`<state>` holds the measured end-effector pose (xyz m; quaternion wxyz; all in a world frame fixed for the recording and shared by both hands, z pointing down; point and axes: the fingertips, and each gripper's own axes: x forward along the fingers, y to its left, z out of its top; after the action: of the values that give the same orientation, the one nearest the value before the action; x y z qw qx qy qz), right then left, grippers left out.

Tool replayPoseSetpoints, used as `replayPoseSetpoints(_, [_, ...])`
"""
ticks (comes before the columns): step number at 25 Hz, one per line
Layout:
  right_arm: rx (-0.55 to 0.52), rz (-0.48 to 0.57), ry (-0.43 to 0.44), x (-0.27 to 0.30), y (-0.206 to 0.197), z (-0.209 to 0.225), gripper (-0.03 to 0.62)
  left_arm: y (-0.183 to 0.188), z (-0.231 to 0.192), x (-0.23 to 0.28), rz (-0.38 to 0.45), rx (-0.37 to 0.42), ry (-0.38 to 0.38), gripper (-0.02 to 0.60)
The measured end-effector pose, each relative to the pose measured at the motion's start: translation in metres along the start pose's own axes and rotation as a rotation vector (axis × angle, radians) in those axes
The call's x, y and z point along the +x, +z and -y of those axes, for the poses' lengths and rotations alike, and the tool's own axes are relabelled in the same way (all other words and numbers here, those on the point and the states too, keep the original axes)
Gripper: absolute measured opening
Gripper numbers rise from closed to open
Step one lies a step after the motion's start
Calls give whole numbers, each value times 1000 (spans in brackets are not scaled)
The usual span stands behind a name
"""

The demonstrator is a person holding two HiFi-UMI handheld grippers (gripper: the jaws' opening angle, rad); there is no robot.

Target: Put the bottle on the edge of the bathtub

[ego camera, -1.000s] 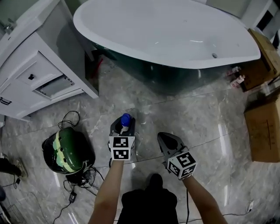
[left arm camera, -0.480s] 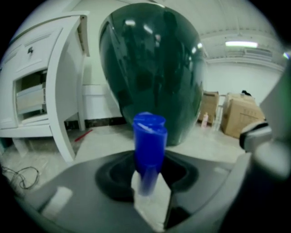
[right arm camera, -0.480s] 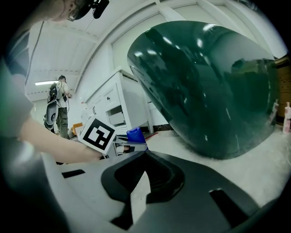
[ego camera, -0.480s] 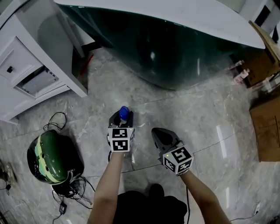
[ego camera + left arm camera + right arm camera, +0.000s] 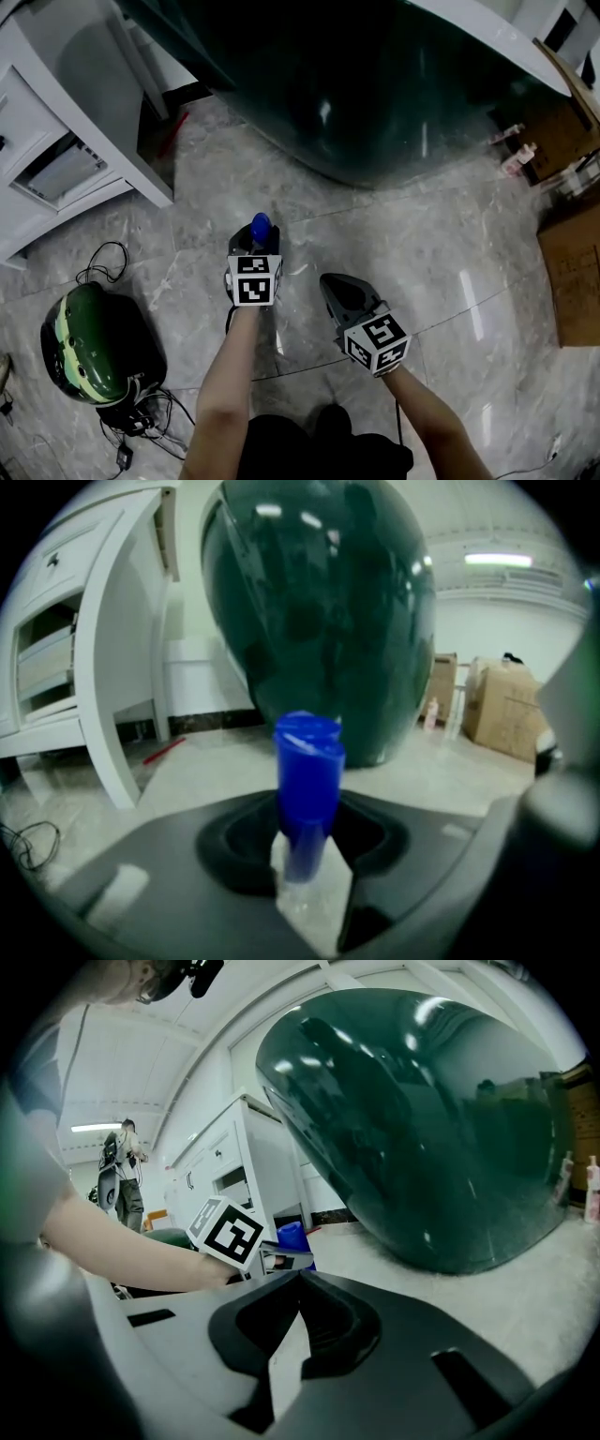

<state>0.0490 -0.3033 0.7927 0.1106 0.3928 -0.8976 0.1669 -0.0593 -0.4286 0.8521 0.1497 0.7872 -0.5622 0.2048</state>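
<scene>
My left claw [image 5: 307,883] is clamped on the bottle [image 5: 307,771], blue cap up, with the dark bathtub [image 5: 319,611] wall straight ahead; the head view only gives the cap poking past the claw. My right claw [image 5: 286,1288] is pinched together, empty, just right of the left one. Only its view catches a person [image 5: 127,1176] standing far off left.
</scene>
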Motion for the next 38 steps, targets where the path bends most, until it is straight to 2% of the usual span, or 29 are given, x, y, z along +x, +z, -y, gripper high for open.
replayPoseSetpoints(9, [12, -13, -8, 5, -14, 5, 2, -14, -3, 25, -10, -25, 21, 156])
replayPoseSetpoints(20, [7, -17, -24, -1, -16, 9, 2, -15, 4, 26, 0, -15, 21, 163])
replayPoseSetpoints(23, [11, -17, -27, -3, -17, 9, 2, -11, 4, 27, 13, -16, 17, 201])
replayPoseSetpoints(28, [9, -16, -25, -6, -14, 7, 2, -7, 3, 23, 2, -30, 25, 242])
replayPoseSetpoints(38, [5, 10, -45, -10, 0, 0, 2, 6, 8, -12, 26, -59, 20, 225])
